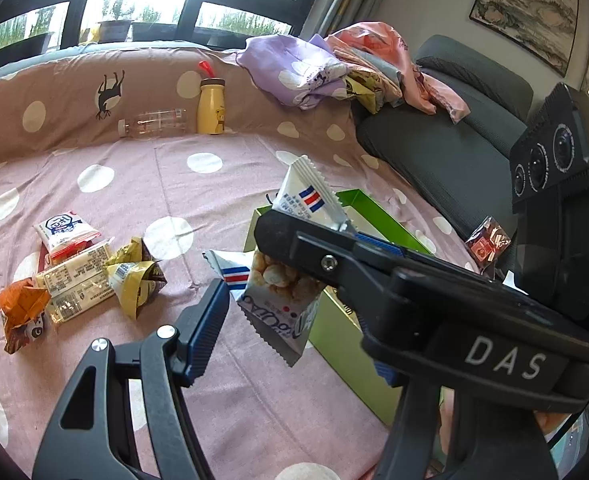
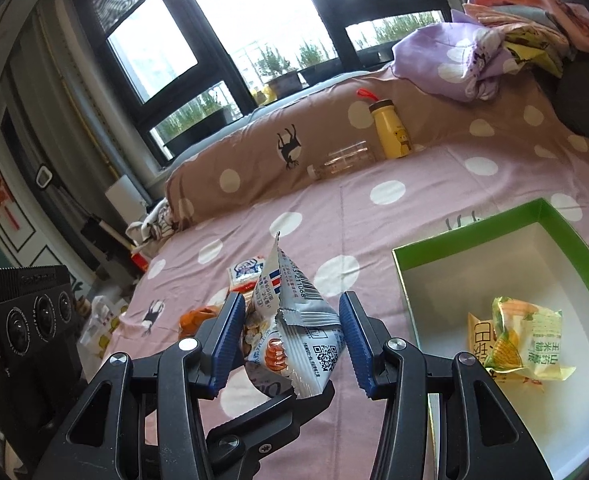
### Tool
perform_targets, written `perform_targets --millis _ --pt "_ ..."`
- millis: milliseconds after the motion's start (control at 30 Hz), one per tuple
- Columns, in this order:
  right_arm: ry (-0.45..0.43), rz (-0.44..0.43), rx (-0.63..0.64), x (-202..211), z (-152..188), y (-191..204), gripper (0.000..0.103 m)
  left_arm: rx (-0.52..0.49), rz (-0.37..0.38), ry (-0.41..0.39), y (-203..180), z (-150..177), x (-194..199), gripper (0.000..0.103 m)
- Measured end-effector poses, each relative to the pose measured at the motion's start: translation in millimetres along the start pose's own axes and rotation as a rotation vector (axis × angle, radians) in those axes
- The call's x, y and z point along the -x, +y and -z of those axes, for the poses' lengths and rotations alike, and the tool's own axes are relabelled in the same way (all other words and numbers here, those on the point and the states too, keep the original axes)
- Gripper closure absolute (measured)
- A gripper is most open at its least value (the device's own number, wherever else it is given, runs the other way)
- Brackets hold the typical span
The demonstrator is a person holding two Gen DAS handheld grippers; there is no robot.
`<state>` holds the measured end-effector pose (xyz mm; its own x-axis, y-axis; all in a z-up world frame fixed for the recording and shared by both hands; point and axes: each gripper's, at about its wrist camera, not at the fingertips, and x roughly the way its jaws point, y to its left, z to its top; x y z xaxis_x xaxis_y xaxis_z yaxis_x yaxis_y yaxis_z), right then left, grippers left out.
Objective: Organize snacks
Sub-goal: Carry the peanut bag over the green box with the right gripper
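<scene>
Bedroom, daylight: my right gripper [image 2: 290,308] carries a white puffed-snack packet [image 2: 298,332] above the pink dotted bedsheet [image 1: 142,184], just left of the open green box [image 2: 542,216] and not yet over it. The jaws are pinched on the packet's middle. From the left wrist camera the packet bulges out above and below the black finger that crosses the view.

My left gripper [image 1: 286,300] hovers close under it with its jaws spread and nothing pressed between them. One of its fingers is hidden behind the right gripper.

The packet stands nearly upright. Its long axis runs steeply from one crimped seam pointing up toward the window, tipped a little left, down to the other seam hanging toward the sheet. The barcode side faces the right wrist camera and the printed snack-ball side faces the left.

To finish this step well, I judge I should carry the packet sideways until it hangs wholly past the green rim, keeping the lower seam above that rim. Then I would lower it over the bare white floor beside the yellow corn-snack packets [image 2: 526,336] and tip it flat before letting go. The left gripper should back away first so the two do not knock.

More loose snack packets [image 1: 74,280] wait on the sheet, well apart from the box.
</scene>
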<state>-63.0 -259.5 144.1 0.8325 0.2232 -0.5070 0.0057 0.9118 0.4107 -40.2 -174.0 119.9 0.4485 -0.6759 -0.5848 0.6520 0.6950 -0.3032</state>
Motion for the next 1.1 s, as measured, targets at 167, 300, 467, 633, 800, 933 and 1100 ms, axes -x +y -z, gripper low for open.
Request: perform_targets --millis 167,300,467,633,800,933,1100 --pt "-0.026 0.002 -0.031 10 0 -9 0.052 -0.043 0.003 -0.002 -10 -5 -5 0.039" --pt "-0.037 0.009 -0.059 14 -1 -18 0.052 -0.060 0.011 0.005 -15 -7 -10 0.039" --pt "-0.049 0.015 -0.093 18 -2 -28 0.052 -0.075 0.016 0.014 -22 -11 -18 0.040" --pt "-0.059 0.023 -0.123 22 -4 -38 0.052 -0.095 0.026 0.023 -30 -13 -24 0.040" --pt "-0.071 0.028 -0.149 29 -2 -47 0.052 -0.108 0.034 0.021 -37 -13 -28 0.039" --pt "-0.075 0.046 -0.169 32 -2 -53 0.052 -0.114 0.050 0.032 -42 -14 -34 0.039" --pt "-0.091 0.060 -0.195 37 -3 -62 0.052 -0.129 0.067 0.038 -50 -16 -39 0.040"
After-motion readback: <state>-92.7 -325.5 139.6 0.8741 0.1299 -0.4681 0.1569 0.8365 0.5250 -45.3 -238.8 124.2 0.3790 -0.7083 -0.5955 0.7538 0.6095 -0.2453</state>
